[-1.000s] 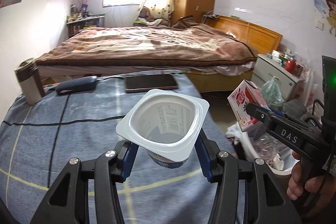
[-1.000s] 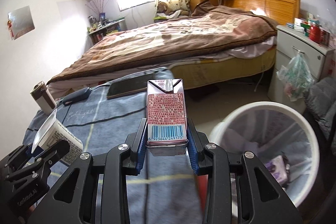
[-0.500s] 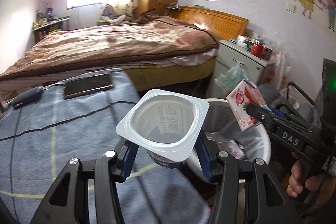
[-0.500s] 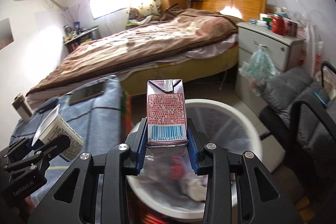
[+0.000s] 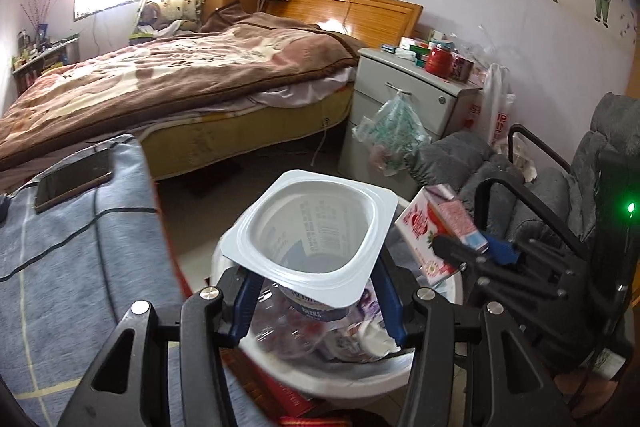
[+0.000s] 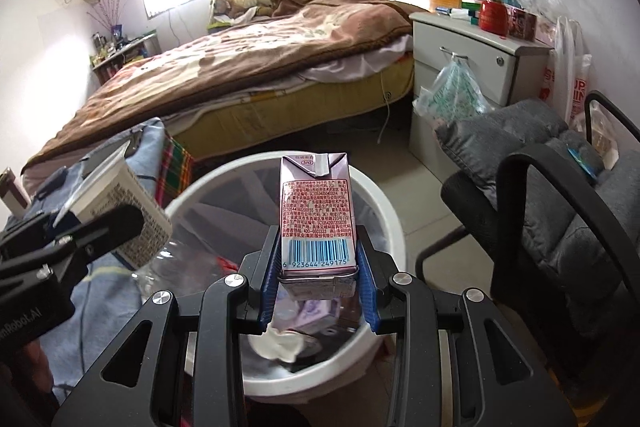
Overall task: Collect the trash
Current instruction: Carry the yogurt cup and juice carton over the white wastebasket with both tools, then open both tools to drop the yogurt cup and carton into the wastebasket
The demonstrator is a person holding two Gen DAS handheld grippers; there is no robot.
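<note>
Trash bin, round white plastic w/ clear liner (image 6: 384, 211), is the ref point; it already holds wrappers and a crumpled white item.

L gripper (image 5: 316, 291): jaws part-open, blue pads clamped on the sides of an empty white plastic yogurt cup w/ wide flanged rim (image 5: 316, 223). Cup upright, mouth toward camera, hanging over the bin's near-left rim.

R gripper (image 6: 318, 275): jaws narrower, pads pressed on the lower sides of a pink-and-white rectangular milk carton w/ barcode (image 6: 318, 223). Carton upright, above the bin's opening, roughly centre.

Step in hand, by my reading: release into bin. Recs:
- Carton looks clear to drop; open R jaws fully, no shaking.
- Shift cup further inside the rim before release; light cup may catch the edge and bounce out.
- Keep the 2 tools apart over the bin; release one at a time.
</note>
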